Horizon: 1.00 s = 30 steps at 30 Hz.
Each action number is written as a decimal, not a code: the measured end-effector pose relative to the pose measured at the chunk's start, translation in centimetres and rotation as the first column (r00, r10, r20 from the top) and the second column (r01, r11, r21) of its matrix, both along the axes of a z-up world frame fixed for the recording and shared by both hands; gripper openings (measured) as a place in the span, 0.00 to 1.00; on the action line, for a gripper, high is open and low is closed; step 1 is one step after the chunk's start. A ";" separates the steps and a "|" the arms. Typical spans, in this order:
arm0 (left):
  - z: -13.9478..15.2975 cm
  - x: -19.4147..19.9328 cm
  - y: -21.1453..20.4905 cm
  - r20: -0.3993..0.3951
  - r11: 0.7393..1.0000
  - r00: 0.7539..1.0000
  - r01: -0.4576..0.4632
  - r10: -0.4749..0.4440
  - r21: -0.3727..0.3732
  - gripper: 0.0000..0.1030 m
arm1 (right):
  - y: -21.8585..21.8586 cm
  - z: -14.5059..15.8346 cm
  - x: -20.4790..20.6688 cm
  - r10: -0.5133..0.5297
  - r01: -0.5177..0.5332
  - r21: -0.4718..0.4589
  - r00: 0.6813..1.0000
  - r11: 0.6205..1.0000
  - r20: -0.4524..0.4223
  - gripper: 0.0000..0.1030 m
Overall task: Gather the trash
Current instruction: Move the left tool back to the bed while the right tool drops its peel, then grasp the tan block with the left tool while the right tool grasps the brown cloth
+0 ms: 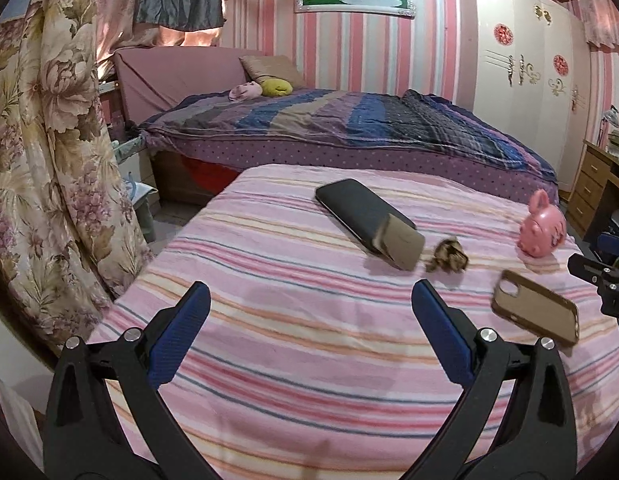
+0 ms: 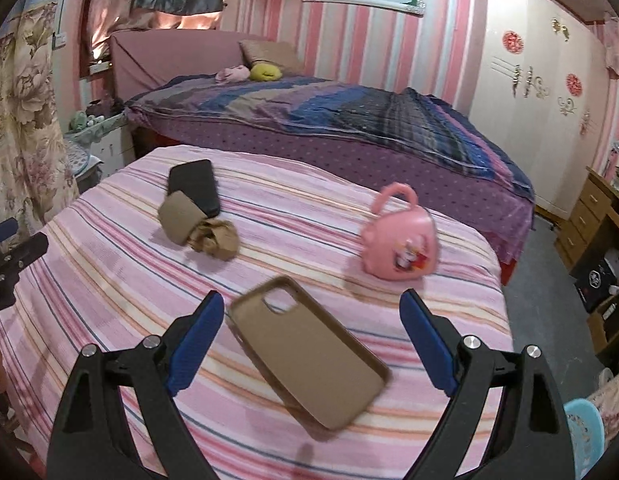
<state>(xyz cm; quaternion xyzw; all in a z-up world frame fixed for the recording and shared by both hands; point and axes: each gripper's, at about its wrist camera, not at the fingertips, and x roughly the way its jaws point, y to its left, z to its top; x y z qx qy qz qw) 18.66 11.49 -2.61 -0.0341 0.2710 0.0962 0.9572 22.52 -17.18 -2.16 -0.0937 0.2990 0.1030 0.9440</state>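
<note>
A crumpled brown paper wad (image 1: 449, 257) (image 2: 215, 240) lies on the pink striped cloth (image 1: 309, 360) next to a flat brown card (image 1: 403, 246) (image 2: 179, 218). The card leans on a black phone (image 1: 357, 208) (image 2: 193, 188). My left gripper (image 1: 310, 291) is open and empty over the near part of the cloth, short of the wad and to its left. My right gripper (image 2: 312, 299) is open above a brown phone case (image 2: 309, 352) (image 1: 535, 312), which lies flat between the fingers without touching them. The wad sits further off, to the upper left in the right wrist view.
A pink toy handbag (image 2: 399, 242) (image 1: 543, 228) stands at the far right of the cloth. Behind is a bed with a purple and blue quilt (image 1: 349, 128). A floral curtain (image 1: 49, 160) hangs left; a white wardrobe (image 2: 541, 100) and wooden drawers (image 2: 589, 216) stand right.
</note>
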 end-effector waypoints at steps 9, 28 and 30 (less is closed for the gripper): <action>1.8 1.8 2.6 0.022 1.000 1.000 -0.022 0.022 0.014 0.95 | 3.8 0.8 2.9 0.038 -0.038 0.014 0.999 0.999 0.024 0.85; -1.9 6.1 5.0 -0.031 0.996 0.997 -0.073 0.075 0.055 0.95 | 6.8 -2.8 7.5 0.057 -0.056 0.016 0.998 0.998 -0.030 0.85; -2.1 6.4 5.2 -0.038 0.995 0.996 -0.075 0.078 0.069 0.95 | 6.7 -3.3 7.8 0.058 -0.057 0.026 0.998 0.998 -0.038 0.85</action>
